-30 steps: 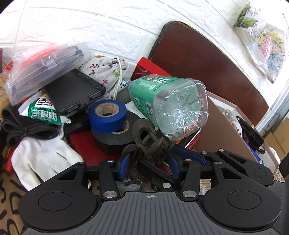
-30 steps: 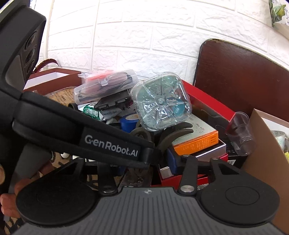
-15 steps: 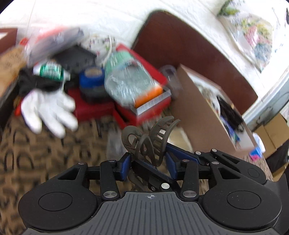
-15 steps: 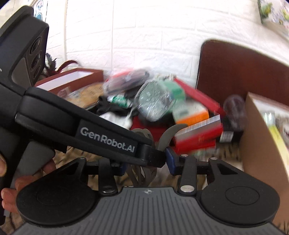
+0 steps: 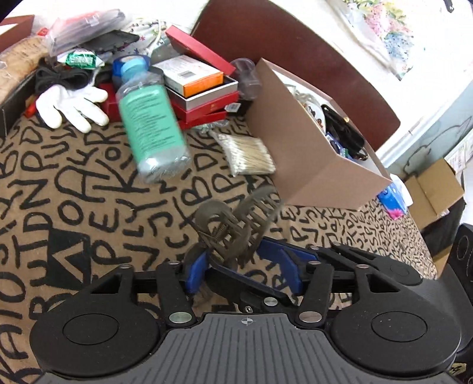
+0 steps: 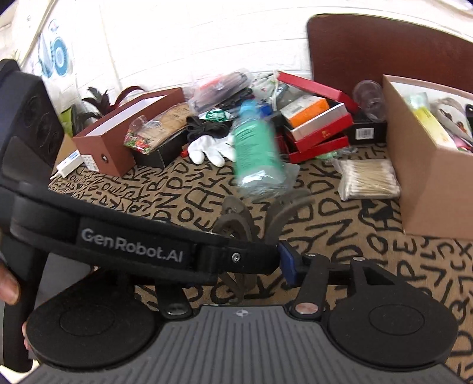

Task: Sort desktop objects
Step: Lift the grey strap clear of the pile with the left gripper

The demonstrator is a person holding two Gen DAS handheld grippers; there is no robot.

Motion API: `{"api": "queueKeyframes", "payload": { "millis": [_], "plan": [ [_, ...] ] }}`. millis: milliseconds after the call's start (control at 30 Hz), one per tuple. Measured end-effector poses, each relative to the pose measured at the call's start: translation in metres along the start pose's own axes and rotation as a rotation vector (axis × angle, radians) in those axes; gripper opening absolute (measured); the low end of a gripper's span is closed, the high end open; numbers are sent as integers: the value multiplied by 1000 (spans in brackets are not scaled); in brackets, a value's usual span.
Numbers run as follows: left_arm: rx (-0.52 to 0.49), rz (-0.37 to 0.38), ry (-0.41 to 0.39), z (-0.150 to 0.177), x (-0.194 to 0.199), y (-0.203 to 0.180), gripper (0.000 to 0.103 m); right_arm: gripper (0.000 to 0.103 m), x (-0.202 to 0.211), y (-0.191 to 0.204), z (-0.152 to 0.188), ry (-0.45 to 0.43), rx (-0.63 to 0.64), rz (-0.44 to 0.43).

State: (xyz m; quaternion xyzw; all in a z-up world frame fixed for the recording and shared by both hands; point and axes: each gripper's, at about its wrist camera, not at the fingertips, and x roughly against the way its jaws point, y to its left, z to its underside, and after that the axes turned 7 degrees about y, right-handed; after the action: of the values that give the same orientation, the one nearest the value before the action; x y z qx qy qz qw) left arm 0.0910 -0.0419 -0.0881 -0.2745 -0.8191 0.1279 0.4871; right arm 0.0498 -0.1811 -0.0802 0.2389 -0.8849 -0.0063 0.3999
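**A:** How do the two tools sit?

**B:** They cross. The left gripper (image 5: 242, 265) has its blue pads pressed against a brown hair claw (image 5: 233, 230), which stands up between the jaws, teeth tilted to the right. The right gripper (image 6: 254, 260) points at the same claw (image 6: 236, 218), but the left tool's black body lies across its near-left finger, so I cannot tell whether its jaws are apart or together; only the right blue pad (image 6: 287, 263) shows.

**A:** Room around them?

**B:** Just ahead of the jaws is bare lettered tablecloth (image 5: 88, 183). Ahead and right stands a cardboard box (image 5: 307, 153), its near corner close to the claw's teeth, with a packet of cotton swabs (image 5: 248, 153) lying against its left wall. Ahead and left a green bottle (image 5: 150, 124) is blurred, and whether it rests on the cloth is unclear.

**A:** Farther out?

**B:** A white glove (image 5: 71, 103), stacked red boxes (image 5: 207, 103) and a clear plastic case (image 5: 85, 23) crowd the far edge by the wall. The cardboard box's contents are mostly hidden by its wall.
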Motion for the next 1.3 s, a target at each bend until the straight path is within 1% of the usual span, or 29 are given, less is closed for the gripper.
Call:
{"api": "queueKeyframes", "payload": {
  "millis": [33, 67, 100, 200, 333, 500, 567, 633, 700, 800, 867, 1033, 1133, 1200, 1300],
  "plan": [
    [5, -23, -12, 1, 0, -1, 88, 69, -1, -1, 1, -2, -3, 10],
    [10, -54, -30, 3, 1, -1, 89, 70, -1, 0, 2, -5, -1, 19],
    [8, -71, -39, 4, 2, -1, 90, 70, -1, 0, 4, -6, 0, 25],
    [21, -60, -29, 3, 1, 2, 90, 70, -2, -2, 5, -2, -3, 18],
    [40, -80, -28, -2, -5, 9, 91, 70, -5, -4, 5, -7, -14, 21],
    [55, -82, -22, -8, -15, 20, 91, 70, -14, -5, 3, -11, -4, 38],
    [46, -89, -24, -13, -20, 24, 91, 70, -22, -5, 1, -8, 4, 48],
    [41, -84, -13, -20, -24, 27, 88, 70, -31, -5, -1, -3, 10, 52],
    [13, -66, -3, -26, -27, 27, 86, 69, -40, -5, -4, 2, 14, 61],
    [-22, -66, 7, -31, -33, 29, 81, 69, -48, -5, -6, -1, 20, 54],
    [-10, -56, 19, -34, -37, 32, 80, 67, -53, -6, -8, -4, 19, 53],
    [20, -59, 27, -36, -45, 39, 81, 67, -64, -9, -11, 2, 9, 54],
    [34, -49, 40, -39, -51, 45, 79, 67, -70, -11, -12, 7, -11, 57],
    [35, -45, 46, -40, -53, 47, 76, 64, -74, -13, -12, 10, -21, 57],
    [23, -56, 41, -39, -55, 47, 77, 61, -78, -16, -12, 16, -32, 56]
  ]
}}
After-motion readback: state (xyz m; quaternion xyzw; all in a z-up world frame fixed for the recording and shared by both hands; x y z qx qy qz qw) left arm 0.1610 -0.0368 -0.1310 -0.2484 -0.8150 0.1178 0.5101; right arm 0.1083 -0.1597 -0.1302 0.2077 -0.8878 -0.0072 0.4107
